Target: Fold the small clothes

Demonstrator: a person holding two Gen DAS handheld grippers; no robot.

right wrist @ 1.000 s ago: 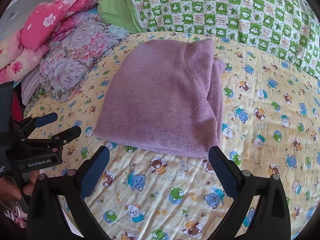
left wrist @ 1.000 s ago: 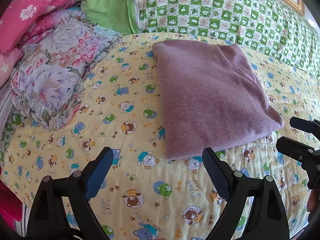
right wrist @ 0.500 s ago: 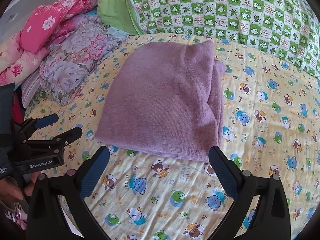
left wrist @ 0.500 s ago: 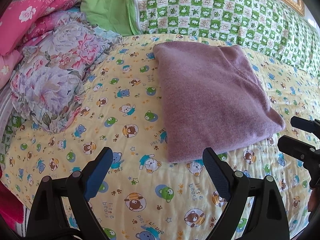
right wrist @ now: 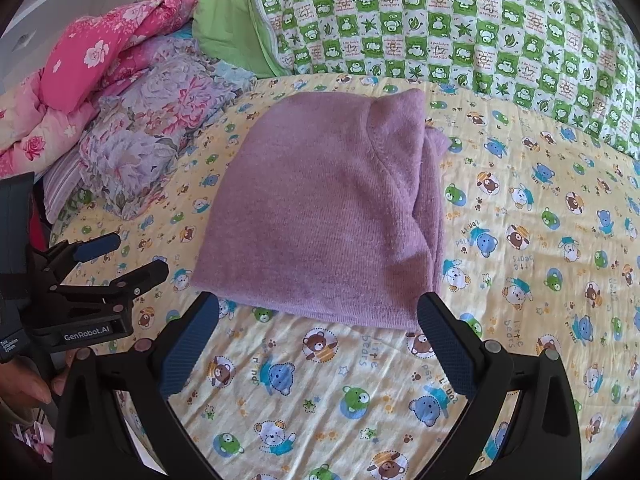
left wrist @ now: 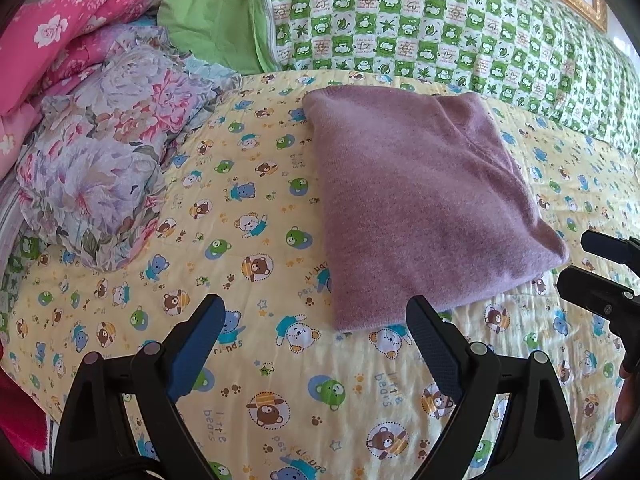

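A folded purple knit garment (left wrist: 420, 200) lies flat on the yellow bear-print sheet (left wrist: 256, 248); in the right wrist view the garment (right wrist: 328, 216) shows its layered fold edges along its right side. My left gripper (left wrist: 316, 320) hovers open just short of the garment's near left corner, nothing between its fingers. My right gripper (right wrist: 318, 320) is open too, its jaws spread wide in front of the garment's near edge. Each gripper shows in the other's view: the right gripper (left wrist: 592, 264) at the far right, the left gripper (right wrist: 116, 256) at the left.
A floral quilt bundle (left wrist: 104, 160) and pink bedding (left wrist: 60, 40) are piled at the left. A green checked blanket (left wrist: 440, 28) and green pillow (left wrist: 212, 20) line the back. A hand (right wrist: 28, 384) holds the left gripper's handle.
Both grippers have drawn back slightly toward me, so the garment sits a little farther away in both views. Both stay open; the garment has not moved.
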